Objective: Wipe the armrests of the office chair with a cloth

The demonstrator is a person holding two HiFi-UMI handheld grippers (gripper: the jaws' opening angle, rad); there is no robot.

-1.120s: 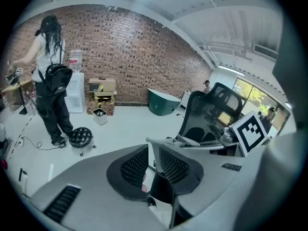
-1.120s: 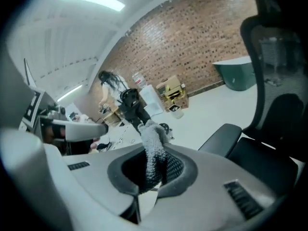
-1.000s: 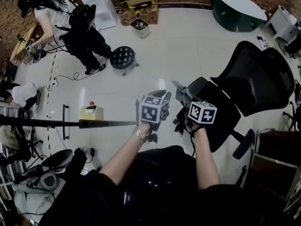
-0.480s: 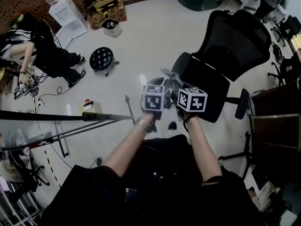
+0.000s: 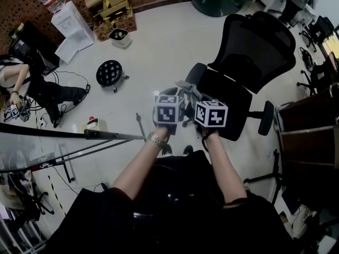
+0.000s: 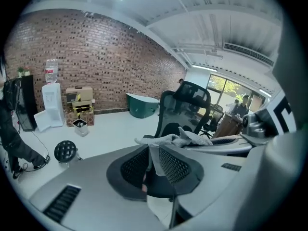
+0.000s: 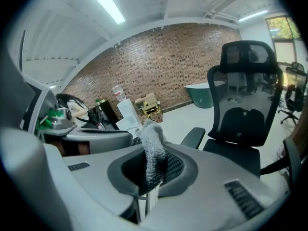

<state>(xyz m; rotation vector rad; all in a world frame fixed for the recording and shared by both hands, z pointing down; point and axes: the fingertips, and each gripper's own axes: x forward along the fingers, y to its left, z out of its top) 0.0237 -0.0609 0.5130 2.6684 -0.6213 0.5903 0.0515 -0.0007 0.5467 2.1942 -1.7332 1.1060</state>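
Observation:
The black office chair [image 5: 249, 62] stands just beyond my two grippers, its near armrest [image 5: 195, 73] by the cloth and its other armrest [image 5: 266, 118] to the right. A grey cloth [image 5: 185, 87] spans between both grippers. My left gripper [image 5: 177, 93] is shut on one end; the cloth [image 6: 180, 139] drapes over its jaws and drops between them. My right gripper [image 5: 194, 94] is shut on the other end, with the cloth [image 7: 154, 146] sticking up from its jaws. In the right gripper view, the chair [image 7: 245, 105] and an armrest [image 7: 192, 137] lie ahead, apart from the cloth.
A round black stool [image 5: 109, 72], a water dispenser [image 5: 71, 25] and cardboard boxes [image 5: 108, 1] stand at the back left. A person [image 5: 32, 89] crouches at the left. A long black rod [image 5: 69, 134] crosses the left side. Wooden furniture [image 5: 312, 136] is at the right.
The two grippers have come closer together with the cloth between them. The head view has swung, so the chair now sits upper right, straight beyond the grippers.

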